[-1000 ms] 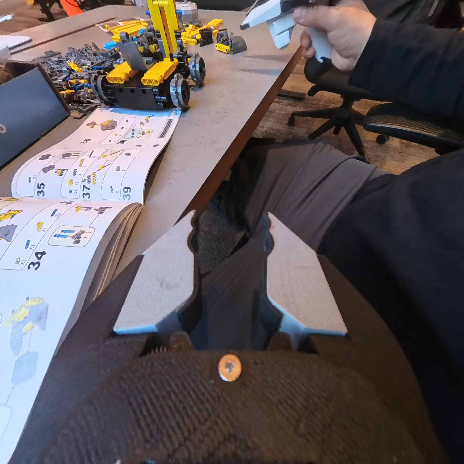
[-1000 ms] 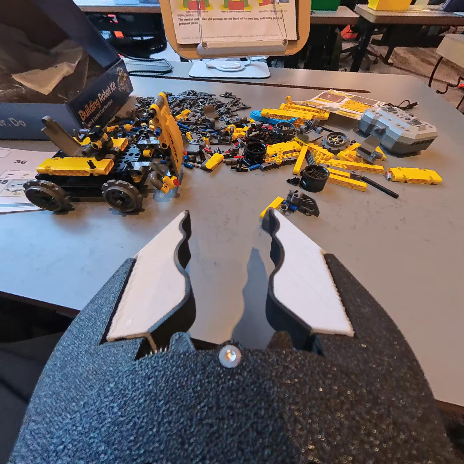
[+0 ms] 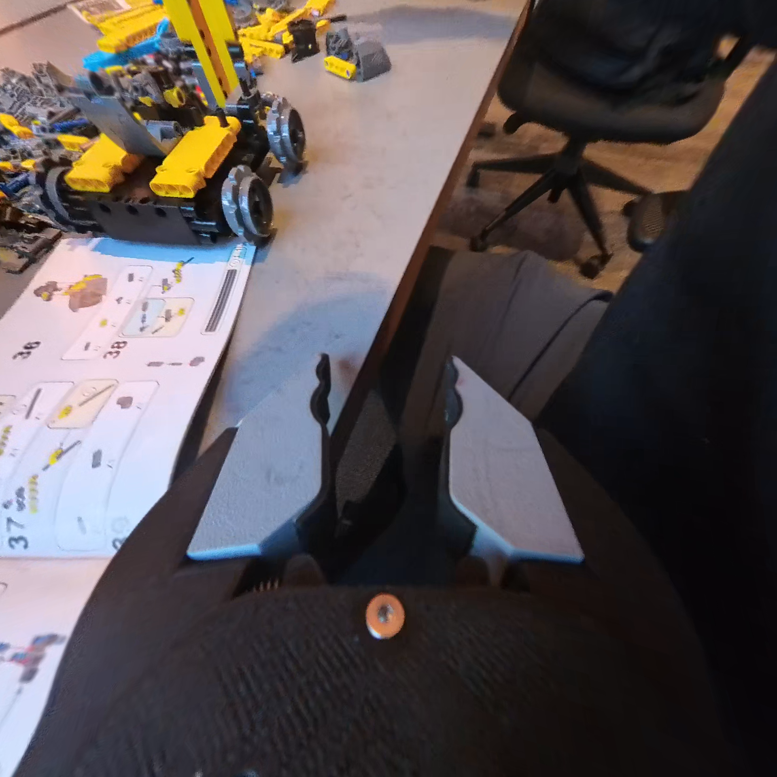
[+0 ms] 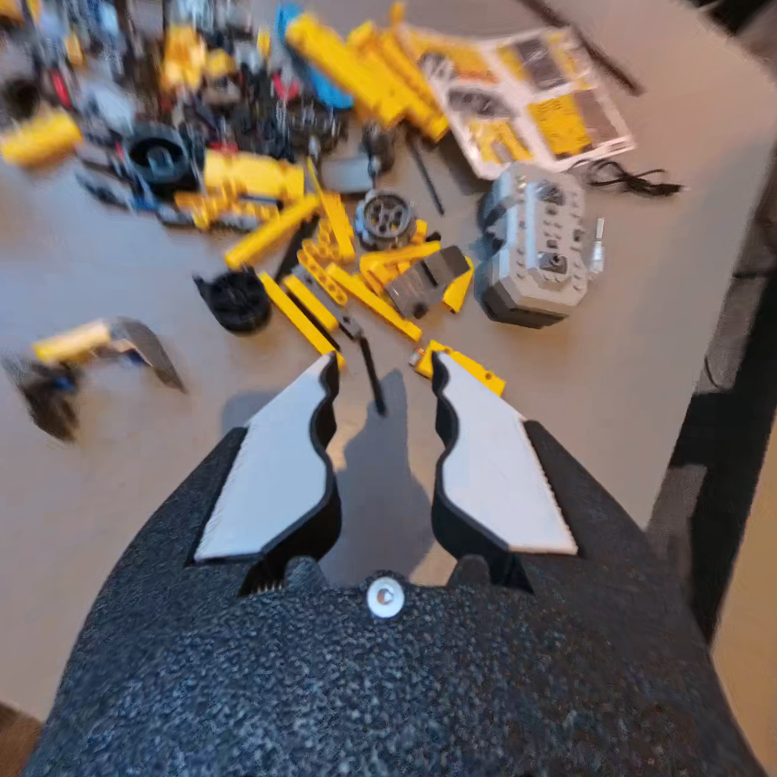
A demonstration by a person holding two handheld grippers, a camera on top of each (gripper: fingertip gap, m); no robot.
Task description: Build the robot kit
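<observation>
Moved: since the earlier frame my right tool [image 4: 383, 363] has swung right and dropped close over the loose parts; my left tool [image 3: 386, 366] has come forward from my lap to the counter [image 3: 378, 147] edge.
Left tool: fingers spread, nothing between them; left finger over the counter, right finger over my grey trouser leg [image 3: 496, 319].
Right tool: fingers spread, holding nothing, low over the counter.
Nearest right tool: thin black axle [image 4: 370, 370] lies between the fingertips, touching neither as far as I can tell; small yellow piece [image 4: 462, 366] just beside the right fingertip; long yellow beam [image 4: 298, 315] ends at the left fingertip.
Parts pile: yellow beams, black wheel [image 4: 237, 300] and grey hub [image 4: 384, 220] ahead of right tool; far part is blurred.
Grey module: grey box with buttons [image 4: 534, 252] to the right of the pile, near the counter edge.
Leaflet: printed sheet [image 4: 529, 96] beyond the grey box.
Vehicle: yellow and black wheeled model [image 3: 168, 168] ahead-left of left tool, touching the booklet's far edge.
Booklet: open instruction booklet [image 3: 105, 378] left of left tool, flat on the counter.
Chair: black office chair [image 3: 588, 126] on the floor beyond the counter edge.
</observation>
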